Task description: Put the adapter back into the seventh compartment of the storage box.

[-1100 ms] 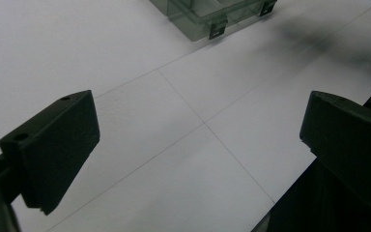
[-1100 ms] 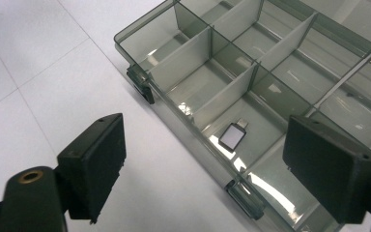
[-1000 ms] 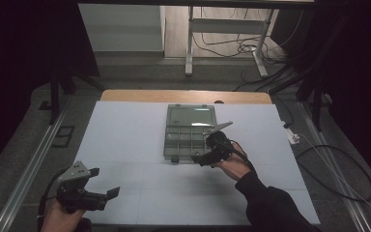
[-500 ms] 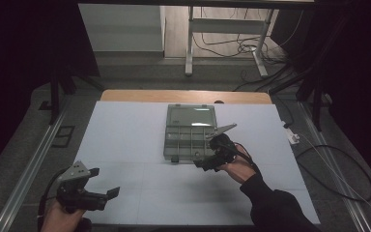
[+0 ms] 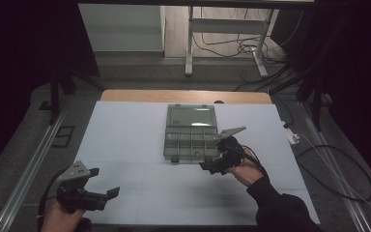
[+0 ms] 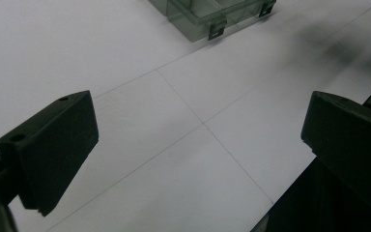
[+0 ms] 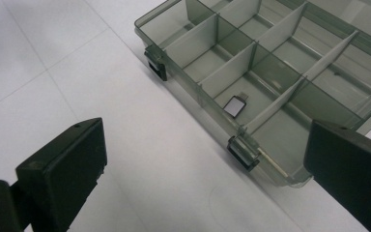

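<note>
We look down on a white bench (image 5: 140, 145) with a smoky, see-through organizer box (image 5: 192, 133) lying open near its middle, lid folded flat on the far side and a grid of dividers in the tray. Every place below is given from this box.

Our right tongs (image 5: 212, 166) sit just in front of the box's near right corner, close to it but not touching. Their jaws have just been opening and now stand wide apart with nothing between them. In the right gripper view they frame the box's front wall and its two dark latches (image 7: 244, 152), both hanging undone. In one front compartment lies a small flat silvery piece (image 7: 235, 105); the other compartments we can see look bare. A thin pale stick (image 7: 273, 164) rests at the front edge near the right-hand latch; we cannot tell what it is.

Our left tongs (image 5: 107, 198) hover well to the left of the box and nearer to us, over bare bench. Their jaws are also spread wide and hold nothing; the left gripper view shows the box's front corner (image 6: 207, 21) far ahead.

We judge that the box is already unlatched and opened, and one small piece is in place. What seems left is further filling or sorting, or closing the lid and snapping both latches.
</note>
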`<state>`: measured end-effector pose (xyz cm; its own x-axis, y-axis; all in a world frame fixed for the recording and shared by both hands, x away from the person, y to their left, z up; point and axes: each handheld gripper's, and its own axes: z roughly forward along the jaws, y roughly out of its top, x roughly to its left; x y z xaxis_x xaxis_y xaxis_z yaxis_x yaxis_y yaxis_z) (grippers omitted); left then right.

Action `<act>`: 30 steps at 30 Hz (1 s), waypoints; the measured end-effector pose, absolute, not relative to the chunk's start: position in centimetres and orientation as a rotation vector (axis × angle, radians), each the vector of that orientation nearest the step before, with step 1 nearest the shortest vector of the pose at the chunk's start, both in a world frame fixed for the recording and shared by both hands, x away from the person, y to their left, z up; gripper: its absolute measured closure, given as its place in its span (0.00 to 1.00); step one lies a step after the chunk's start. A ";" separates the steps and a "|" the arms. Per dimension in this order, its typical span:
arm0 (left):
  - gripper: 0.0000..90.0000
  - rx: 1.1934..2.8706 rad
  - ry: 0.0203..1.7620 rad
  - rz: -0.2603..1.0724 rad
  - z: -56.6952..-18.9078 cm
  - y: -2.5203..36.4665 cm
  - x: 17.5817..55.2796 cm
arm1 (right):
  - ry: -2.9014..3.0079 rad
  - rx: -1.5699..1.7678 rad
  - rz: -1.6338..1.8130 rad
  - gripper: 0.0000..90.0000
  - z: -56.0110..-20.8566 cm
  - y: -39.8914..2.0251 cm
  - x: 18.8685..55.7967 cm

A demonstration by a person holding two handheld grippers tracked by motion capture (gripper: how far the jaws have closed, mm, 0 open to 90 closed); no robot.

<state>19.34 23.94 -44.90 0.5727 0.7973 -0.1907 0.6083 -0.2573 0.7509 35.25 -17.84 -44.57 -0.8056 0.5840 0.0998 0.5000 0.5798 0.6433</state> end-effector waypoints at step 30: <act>0.00 1.972 1.121 0.284 -44.9 24.0 19.3 | 2.651 0.940 1.050 0.00 -43.9 -21.0 32.3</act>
<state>19.35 23.97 -44.89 0.5764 0.7942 -0.1926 0.6061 -0.2574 0.7525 32.33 -20.97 -43.93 -0.7950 0.5991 0.0953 0.5019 0.5614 0.6579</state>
